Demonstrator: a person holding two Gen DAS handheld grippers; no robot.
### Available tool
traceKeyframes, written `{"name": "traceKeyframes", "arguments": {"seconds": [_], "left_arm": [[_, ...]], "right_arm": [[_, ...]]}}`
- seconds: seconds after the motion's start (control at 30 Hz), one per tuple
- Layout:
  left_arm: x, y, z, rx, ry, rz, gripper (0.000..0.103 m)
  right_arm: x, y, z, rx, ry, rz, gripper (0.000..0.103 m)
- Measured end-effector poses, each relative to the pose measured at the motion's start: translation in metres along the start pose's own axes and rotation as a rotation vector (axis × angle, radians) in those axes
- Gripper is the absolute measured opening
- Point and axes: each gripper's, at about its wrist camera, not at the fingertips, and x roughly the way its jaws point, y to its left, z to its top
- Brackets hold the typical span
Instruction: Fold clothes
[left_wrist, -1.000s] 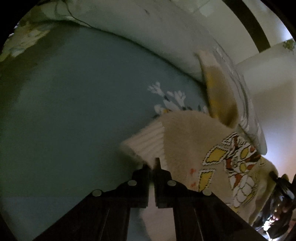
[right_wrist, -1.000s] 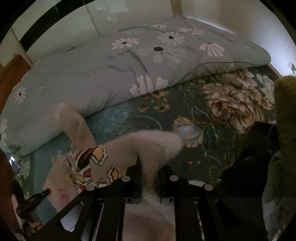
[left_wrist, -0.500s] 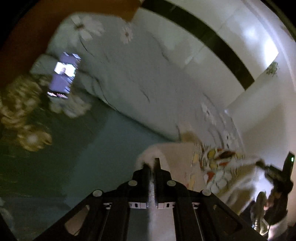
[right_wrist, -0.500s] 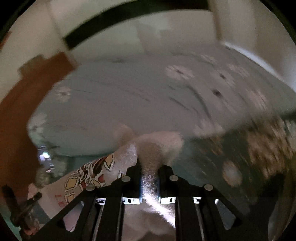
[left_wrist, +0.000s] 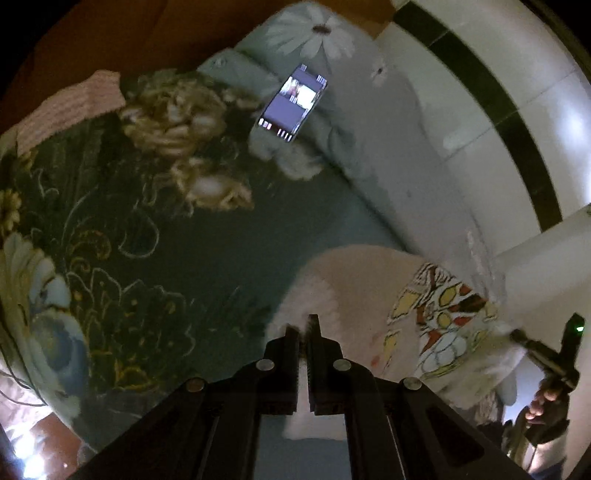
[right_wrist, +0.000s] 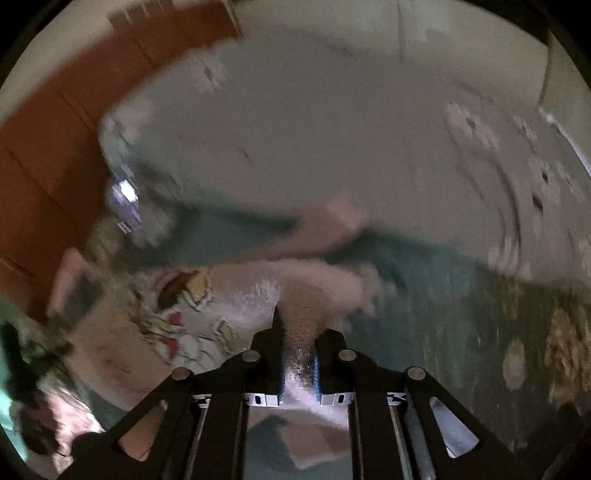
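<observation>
Both tongs have swung up and away from the bedsheet since a second ago, carrying the fuzzy cream sweater (left_wrist: 354, 288) with them, so that the headboard end of the bed now fills the upper part of each view. In the left wrist view the left tongs (left_wrist: 303, 332) sit at lower centre, nearly closed on a thin fold of the sweater's fluffy edge, the fabric rising just above the tips. The cartoon print (left_wrist: 439, 321) on the garment spreads toward the lower right of that frame, where the right tongs (left_wrist: 546, 354) and the hand (left_wrist: 543, 402) gripping their handle are partly cut off by the fisheye rim. In the right wrist view the right tongs (right_wrist: 297, 332) are clamped on a thicker bunch of the same sweater (right_wrist: 314, 284), which stretches off to the left of the frame with the print showing. A lit phone (left_wrist: 293, 103) lies at upper centre of the left view, on the pale daisy-print quilt (left_wrist: 388, 122); the dark floral bedsheet (left_wrist: 122, 236) fills the left side. A pink ribbed cloth (left_wrist: 70, 107) shows at upper left, cut by the rim. The right view is heavily motion-blurred, so one sleeve (right_wrist: 332, 221) and the left tongs at far left are hard to make out.
</observation>
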Motion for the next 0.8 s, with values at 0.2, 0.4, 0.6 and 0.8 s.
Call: {"name": "traceKeyframes", "arguments": {"seconds": [0.2, 0.4, 0.6, 0.8], "left_arm": [[0.022, 0.013, 0.009, -0.047, 0.078, -0.004, 0.006], [0.035, 0.013, 0.018, -0.072, 0.099, 0.000, 0.007], [0.055, -0.040, 0.056, 0.074, 0.085, 0.010, 0.011], [0.114, -0.149, 0.080, 0.311, 0.189, -0.061, 0.037]], "right_arm": [[0.055, -0.021, -0.038, 0.043, 0.174, -0.075, 0.012], [0.065, -0.043, -0.085, 0.106, 0.247, -0.046, 0.012], [0.059, -0.032, -0.119, 0.088, 0.246, 0.001, 0.013], [0.061, -0.008, -0.146, 0.009, 0.263, 0.022, 0.013]]}}
